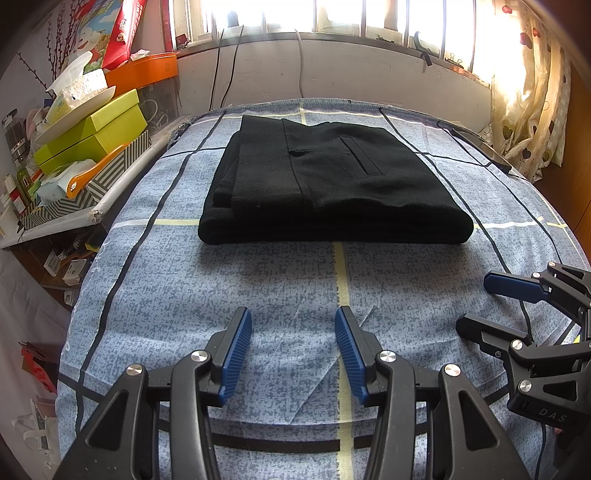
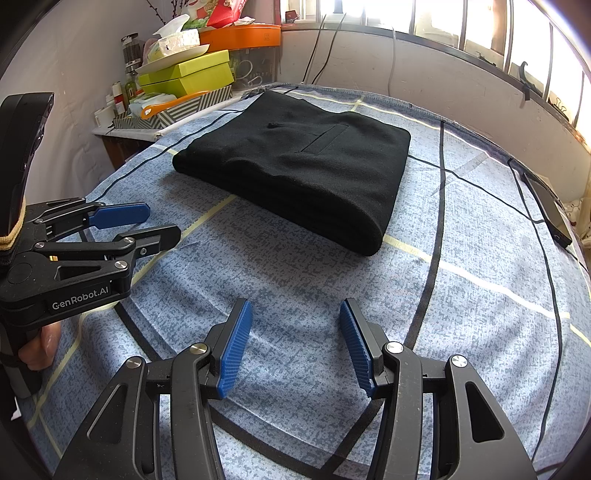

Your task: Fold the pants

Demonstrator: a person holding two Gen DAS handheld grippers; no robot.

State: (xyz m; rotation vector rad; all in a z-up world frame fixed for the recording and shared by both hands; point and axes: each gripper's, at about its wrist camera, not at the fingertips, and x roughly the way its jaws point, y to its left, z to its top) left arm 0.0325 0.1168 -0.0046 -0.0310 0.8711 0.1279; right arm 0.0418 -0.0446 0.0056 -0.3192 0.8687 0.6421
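We see the black pants [image 1: 332, 181] folded into a thick rectangular stack on the blue checked sheet [image 1: 280, 288], pocket panel uppermost, their rounded fold edge facing us and layered edges showing at the left side. The stack lies toward the far end of the bench, near the wall under the window [image 1: 332, 18], with bare sheet on all four sides and a broad open strip between its near edge and both tools. The left tongs [image 1: 293, 345] hover low over that strip, blue pads parted wide and holding nothing; the right tongs [image 2: 295, 343] stand likewise, parted wide and empty, just beside the left and apart from the pants. Left of the bench we note a crowded shelf with green boxes [image 1: 96, 136], an orange box [image 1: 144, 72] and tissues [image 1: 79, 86]; at the right edge lie a dark flat device [image 2: 546, 210] and a curtain [image 1: 532, 107].
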